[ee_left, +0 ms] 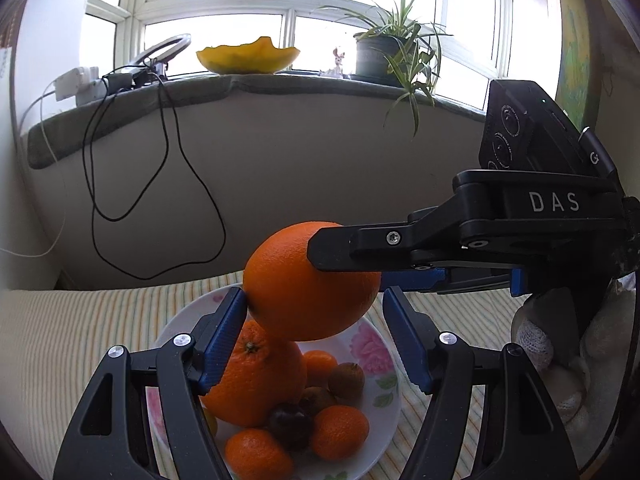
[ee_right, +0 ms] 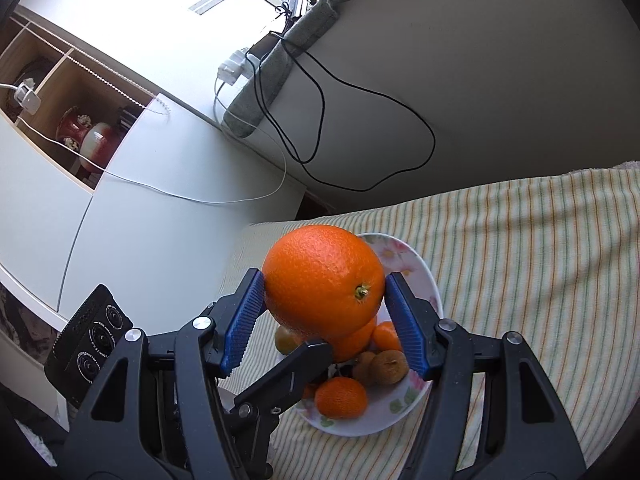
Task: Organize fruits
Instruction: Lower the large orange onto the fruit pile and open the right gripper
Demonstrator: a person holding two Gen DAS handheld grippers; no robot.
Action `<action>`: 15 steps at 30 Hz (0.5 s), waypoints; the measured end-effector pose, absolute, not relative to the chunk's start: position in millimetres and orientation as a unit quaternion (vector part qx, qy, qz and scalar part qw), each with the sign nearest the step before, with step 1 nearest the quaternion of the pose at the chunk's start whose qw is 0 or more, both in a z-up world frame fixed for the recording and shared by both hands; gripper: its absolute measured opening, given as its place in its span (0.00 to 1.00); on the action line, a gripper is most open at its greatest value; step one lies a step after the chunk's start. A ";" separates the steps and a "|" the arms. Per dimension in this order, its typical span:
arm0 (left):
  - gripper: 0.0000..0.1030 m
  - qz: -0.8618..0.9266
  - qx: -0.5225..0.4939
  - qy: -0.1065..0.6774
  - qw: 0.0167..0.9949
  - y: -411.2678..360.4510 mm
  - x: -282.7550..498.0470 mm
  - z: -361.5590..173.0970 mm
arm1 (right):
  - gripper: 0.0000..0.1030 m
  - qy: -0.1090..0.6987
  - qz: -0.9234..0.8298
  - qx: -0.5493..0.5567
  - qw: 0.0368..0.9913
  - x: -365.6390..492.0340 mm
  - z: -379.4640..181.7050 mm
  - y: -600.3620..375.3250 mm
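Note:
A large orange (ee_left: 308, 284) (ee_right: 322, 278) hangs above a white flowered plate (ee_left: 372, 344) (ee_right: 404, 256). My right gripper (ee_right: 324, 284) is shut on it, both blue pads against its sides; it enters the left wrist view from the right (ee_left: 344, 258). My left gripper (ee_left: 314, 312) is open around the orange; its left pad touches the fruit, its right pad stands apart. On the plate lie a second large orange (ee_left: 256, 376), small mandarins (ee_left: 338, 432) (ee_right: 340, 398), brown kiwi-like fruits (ee_left: 346, 380) (ee_right: 388, 366) and a dark plum (ee_left: 290, 424).
The plate sits on a striped cloth (ee_left: 80, 332) (ee_right: 520, 260). Behind is a grey wall with hanging black cables (ee_left: 160, 200), a windowsill with a yellow bowl (ee_left: 248, 56) and a potted plant (ee_left: 392, 52). White cabinets (ee_right: 140, 208) stand on the left.

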State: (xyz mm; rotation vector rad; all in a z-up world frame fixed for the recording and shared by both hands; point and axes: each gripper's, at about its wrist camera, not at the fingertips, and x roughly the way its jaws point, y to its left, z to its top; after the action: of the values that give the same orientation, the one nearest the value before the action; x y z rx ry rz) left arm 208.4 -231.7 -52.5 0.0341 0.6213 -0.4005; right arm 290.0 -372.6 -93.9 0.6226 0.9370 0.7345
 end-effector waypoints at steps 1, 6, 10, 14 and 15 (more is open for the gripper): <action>0.68 -0.198 0.018 0.303 0.932 -233.5 208.4 -52.9 | 0.63 0.436 0.338 0.290 0.782 291.1 -97.2 -374.9; 0.67 -0.209 0.045 0.297 0.931 -242.2 206.6 -45.9 | 0.63 0.441 0.322 0.301 0.781 294.7 -107.0 -381.0; 0.67 -0.205 0.032 0.300 0.931 -230.8 201.5 -43.8 | 0.64 0.444 0.310 0.289 0.790 292.2 -106.2 -383.2; 0.67 -0.204 0.029 0.300 0.931 -222.7 195.5 -39.8 | 0.67 0.445 0.288 0.267 0.805 289.7 -105.4 -384.7; 0.67 -0.203 0.030 0.299 0.932 -221.0 193.3 -38.8 | 0.66 0.446 0.292 0.268 0.803 289.3 -106.1 -384.3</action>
State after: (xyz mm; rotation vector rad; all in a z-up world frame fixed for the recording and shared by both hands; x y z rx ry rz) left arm 193.3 -221.0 -38.8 0.0605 0.6117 -0.4153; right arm 289.3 -384.3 -106.1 0.5751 0.9547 0.6259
